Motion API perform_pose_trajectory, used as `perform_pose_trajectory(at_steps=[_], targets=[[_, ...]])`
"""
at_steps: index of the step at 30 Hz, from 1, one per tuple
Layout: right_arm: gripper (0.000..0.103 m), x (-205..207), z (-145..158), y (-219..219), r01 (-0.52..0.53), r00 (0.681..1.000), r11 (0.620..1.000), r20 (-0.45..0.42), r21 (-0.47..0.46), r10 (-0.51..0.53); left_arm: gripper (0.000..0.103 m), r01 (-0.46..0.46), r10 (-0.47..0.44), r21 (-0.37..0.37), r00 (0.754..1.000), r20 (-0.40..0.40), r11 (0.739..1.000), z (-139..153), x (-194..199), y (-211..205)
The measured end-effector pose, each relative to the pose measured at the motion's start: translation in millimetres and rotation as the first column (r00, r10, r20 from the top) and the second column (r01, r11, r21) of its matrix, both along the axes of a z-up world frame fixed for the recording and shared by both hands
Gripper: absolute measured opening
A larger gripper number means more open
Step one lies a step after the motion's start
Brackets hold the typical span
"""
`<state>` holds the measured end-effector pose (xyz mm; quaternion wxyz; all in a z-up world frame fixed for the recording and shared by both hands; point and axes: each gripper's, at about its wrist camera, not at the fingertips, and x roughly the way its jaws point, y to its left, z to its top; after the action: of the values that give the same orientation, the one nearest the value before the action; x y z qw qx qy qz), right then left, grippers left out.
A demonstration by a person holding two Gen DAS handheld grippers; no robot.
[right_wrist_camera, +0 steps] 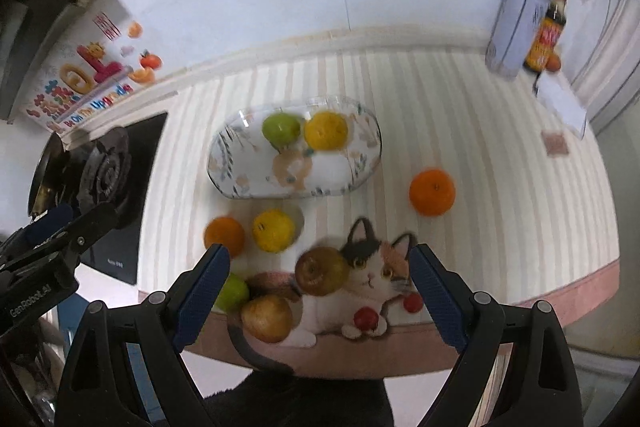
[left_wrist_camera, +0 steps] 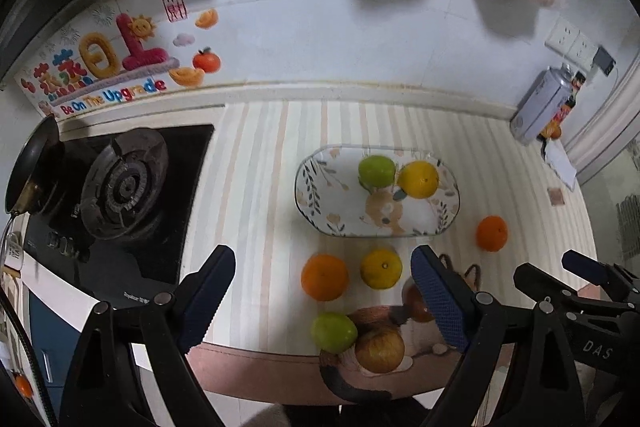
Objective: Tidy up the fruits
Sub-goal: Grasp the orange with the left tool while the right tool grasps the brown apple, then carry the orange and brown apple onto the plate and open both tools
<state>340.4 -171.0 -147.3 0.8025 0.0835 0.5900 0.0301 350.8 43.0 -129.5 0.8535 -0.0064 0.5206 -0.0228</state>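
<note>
An oval glass plate (left_wrist_camera: 320, 195) (right_wrist_camera: 240, 179) holds a green fruit (left_wrist_camera: 376, 171) (right_wrist_camera: 281, 129) and a yellow fruit (left_wrist_camera: 419, 179) (right_wrist_camera: 326, 131). On the striped mat lie an orange (left_wrist_camera: 325, 277) (right_wrist_camera: 224, 235), a yellow fruit (left_wrist_camera: 381, 268) (right_wrist_camera: 274, 230), a second orange (left_wrist_camera: 491, 233) (right_wrist_camera: 432, 191), a green fruit (left_wrist_camera: 334, 331) (right_wrist_camera: 234, 291) and two brownish apples (left_wrist_camera: 379, 350) (right_wrist_camera: 322, 270) (right_wrist_camera: 267, 318). My left gripper (left_wrist_camera: 324, 291) is open and empty above the near fruits. My right gripper (right_wrist_camera: 320, 287) is open and empty above the apples.
A gas stove (left_wrist_camera: 120, 187) (right_wrist_camera: 104, 167) with a pan (left_wrist_camera: 32, 163) is at the left. A spray can (left_wrist_camera: 540, 103) (right_wrist_camera: 516, 27) and a sauce bottle (right_wrist_camera: 546, 31) stand at the back right by wall sockets (left_wrist_camera: 568, 39). The mat's cat picture (right_wrist_camera: 372, 279) lies at the near table edge.
</note>
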Motion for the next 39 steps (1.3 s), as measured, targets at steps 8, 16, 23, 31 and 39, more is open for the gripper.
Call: perform_pose_trajectory(at_steps=[8, 16, 23, 31, 39], targets=[[0.093, 12.0, -102.6, -8.6, 0.012, 0.978, 0.997, -0.208, 0.081, 0.005, 0.102, -0.006, 0.019, 0.072, 0.983, -0.182, 0.997, -79.2, 15.2, -1.3], [0.093, 19.9, -173.3, 11.6, -0.044, 0.943, 0.997, -0.326, 0.061, 0.062, 0.102, 0.037, 0.002, 0.118, 0.949, -0.314, 0.992, -152.9, 42.5, -5.5], [0.093, 22.5, -196.1, 16.2, -0.066, 0.929, 0.997, -0.361, 0.045, 0.078, 0.101, 0.079, -0.039, 0.085, 0.917, -0.398, 0.993, -192.4, 62.3, -14.0], [0.093, 29.1, -212.4, 21.8, -0.069, 0.916, 0.995, -0.39, 0.071, 0.092, 0.08, 0.089, -0.074, 0.013, 0.895, -0.441, 0.996, -220.4, 69.4, -16.8], [0.078, 38.0, -215.0, 26.0, -0.089, 0.911, 0.992, -0.396, 0.093, 0.119, 0.063, 0.045, -0.048, -0.019, 0.891, -0.451, 0.999, -225.4, 52.3, -9.3]])
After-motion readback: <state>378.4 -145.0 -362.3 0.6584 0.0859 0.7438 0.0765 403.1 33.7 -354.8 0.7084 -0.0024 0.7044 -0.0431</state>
